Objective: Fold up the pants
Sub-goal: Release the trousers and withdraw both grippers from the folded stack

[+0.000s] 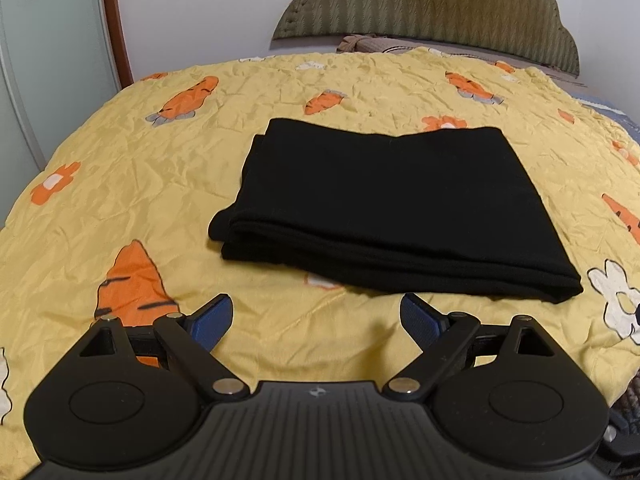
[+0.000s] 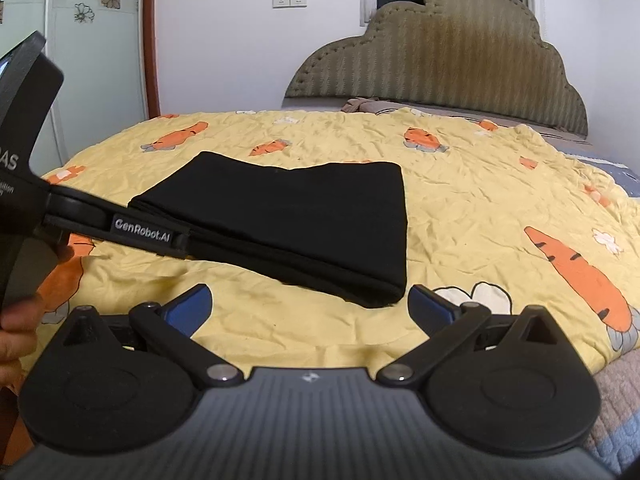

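The black pants point(image 1: 384, 208) lie folded into a flat stacked rectangle on the yellow carrot-print bedspread point(image 1: 160, 184). My left gripper point(image 1: 316, 314) is open and empty, held just in front of the near edge of the pants without touching them. In the right wrist view the pants point(image 2: 304, 224) lie ahead and slightly left. My right gripper point(image 2: 310, 306) is open and empty, just short of the pants' near right corner. The left gripper's body point(image 2: 144, 232) reaches in from the left in the right wrist view and covers the pants' near left edge.
An olive padded headboard point(image 1: 432, 4) stands at the far end of the bed, with a brown pillow point(image 1: 372, 42) below it. A wardrobe door with a wooden frame point(image 1: 116, 20) is at the left. A blue quilt edge point(image 2: 616, 168) shows at the right.
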{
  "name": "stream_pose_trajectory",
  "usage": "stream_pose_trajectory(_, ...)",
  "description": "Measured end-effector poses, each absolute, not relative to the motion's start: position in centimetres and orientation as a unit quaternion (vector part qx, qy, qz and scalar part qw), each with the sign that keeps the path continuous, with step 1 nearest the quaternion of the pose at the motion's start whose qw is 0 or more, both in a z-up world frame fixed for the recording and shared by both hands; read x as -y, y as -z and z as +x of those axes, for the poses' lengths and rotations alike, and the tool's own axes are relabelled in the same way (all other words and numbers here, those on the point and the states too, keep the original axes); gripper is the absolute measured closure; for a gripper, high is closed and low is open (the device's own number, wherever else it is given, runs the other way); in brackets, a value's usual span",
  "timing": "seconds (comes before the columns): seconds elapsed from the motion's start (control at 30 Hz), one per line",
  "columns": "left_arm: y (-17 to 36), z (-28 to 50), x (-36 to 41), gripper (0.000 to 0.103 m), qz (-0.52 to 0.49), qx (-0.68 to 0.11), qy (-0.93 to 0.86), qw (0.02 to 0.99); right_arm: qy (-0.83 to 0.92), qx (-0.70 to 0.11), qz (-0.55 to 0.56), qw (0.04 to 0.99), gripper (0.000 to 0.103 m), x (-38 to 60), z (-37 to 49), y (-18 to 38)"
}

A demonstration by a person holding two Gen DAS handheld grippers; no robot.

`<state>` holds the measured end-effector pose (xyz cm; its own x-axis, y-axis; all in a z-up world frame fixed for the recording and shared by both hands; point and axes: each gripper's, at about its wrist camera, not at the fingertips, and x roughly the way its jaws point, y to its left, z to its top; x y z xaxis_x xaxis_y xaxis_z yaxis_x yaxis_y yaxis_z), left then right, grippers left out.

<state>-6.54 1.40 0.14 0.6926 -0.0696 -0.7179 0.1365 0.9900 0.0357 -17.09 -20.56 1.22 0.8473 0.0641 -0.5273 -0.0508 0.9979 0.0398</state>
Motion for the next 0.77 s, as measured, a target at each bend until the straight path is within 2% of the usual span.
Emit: stream_pose_trajectory(0.77,0.76,-7.46,-0.59,0.012,0.077,-0.385,0.052,0.918,-0.033,-0.297,0.035,0.954,0.000,20.24,-16.60,-0.27)
